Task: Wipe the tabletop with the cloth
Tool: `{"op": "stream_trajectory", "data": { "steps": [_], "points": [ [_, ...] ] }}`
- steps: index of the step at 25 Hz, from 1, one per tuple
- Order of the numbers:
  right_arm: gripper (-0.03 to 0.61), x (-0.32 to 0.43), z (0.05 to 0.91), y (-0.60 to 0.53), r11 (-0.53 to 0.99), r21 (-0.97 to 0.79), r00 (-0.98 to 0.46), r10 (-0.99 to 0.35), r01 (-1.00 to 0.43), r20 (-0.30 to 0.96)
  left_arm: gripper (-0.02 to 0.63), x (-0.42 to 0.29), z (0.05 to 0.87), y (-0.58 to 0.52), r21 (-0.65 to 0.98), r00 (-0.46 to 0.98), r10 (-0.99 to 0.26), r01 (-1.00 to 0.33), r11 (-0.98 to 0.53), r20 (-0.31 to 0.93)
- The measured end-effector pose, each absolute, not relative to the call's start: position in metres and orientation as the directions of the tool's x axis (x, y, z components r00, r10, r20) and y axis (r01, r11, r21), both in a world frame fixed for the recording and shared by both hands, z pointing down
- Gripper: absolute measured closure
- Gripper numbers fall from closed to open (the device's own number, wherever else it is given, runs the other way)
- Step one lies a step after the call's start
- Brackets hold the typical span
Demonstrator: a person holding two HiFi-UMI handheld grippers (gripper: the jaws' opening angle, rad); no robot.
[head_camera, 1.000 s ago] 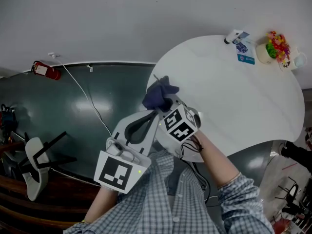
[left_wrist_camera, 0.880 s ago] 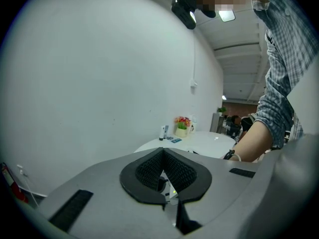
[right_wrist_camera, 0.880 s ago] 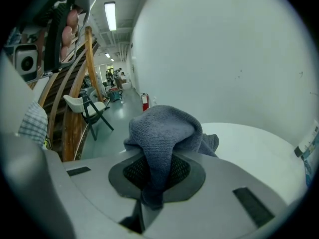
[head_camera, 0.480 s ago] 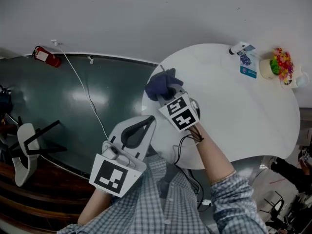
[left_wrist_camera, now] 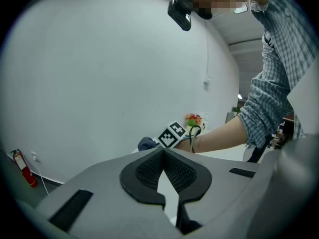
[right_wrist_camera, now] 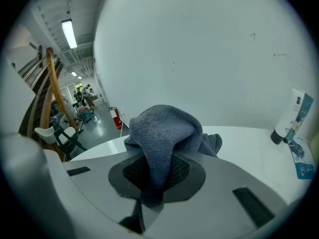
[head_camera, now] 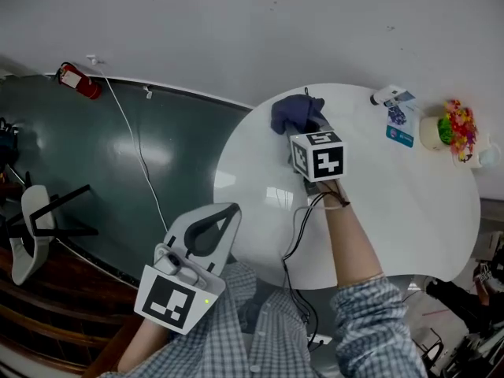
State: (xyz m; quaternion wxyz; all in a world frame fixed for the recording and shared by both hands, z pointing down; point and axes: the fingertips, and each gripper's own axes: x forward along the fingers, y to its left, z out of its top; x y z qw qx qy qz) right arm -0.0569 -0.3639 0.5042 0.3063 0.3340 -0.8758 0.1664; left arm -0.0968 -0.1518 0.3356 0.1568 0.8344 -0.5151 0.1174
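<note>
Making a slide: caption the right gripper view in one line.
Right claw shut on a grey cloth over the white tabletop.

Cloth (head_camera: 298, 113) is dark slate blue on a plain white tabletop (head_camera: 378, 211). Left gripper (head_camera: 234, 208) and right gripper (head_camera: 303, 126) are pale grey with black-and-white square markers. Floor (head_camera: 118, 172) left of the tabletop is dark green, and the fire extinguisher (head_camera: 79, 81) is red. Shirt (head_camera: 260, 345) is a blue-white check.
</note>
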Motion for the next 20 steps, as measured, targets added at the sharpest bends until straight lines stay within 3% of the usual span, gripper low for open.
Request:
{"op": "stream_trajectory", "data": {
  "steps": [15, 20],
  "points": [
    [0.541, 0.119, 0.506, -0.435, 0.488, 0.035, -0.327, -0.636, -0.872, 0.699, 0.612, -0.055, 0.338, -0.154, 0.123, 0.448, -0.809, -0.892, -0.436, 0.381],
    [0.541, 0.144, 0.507, -0.421, 0.495, 0.041, -0.320, -0.621, -0.868, 0.715, 0.612, -0.044, 0.334, -0.153, 0.118, 0.460, -0.805, -0.885, -0.451, 0.375]
  ]
}}
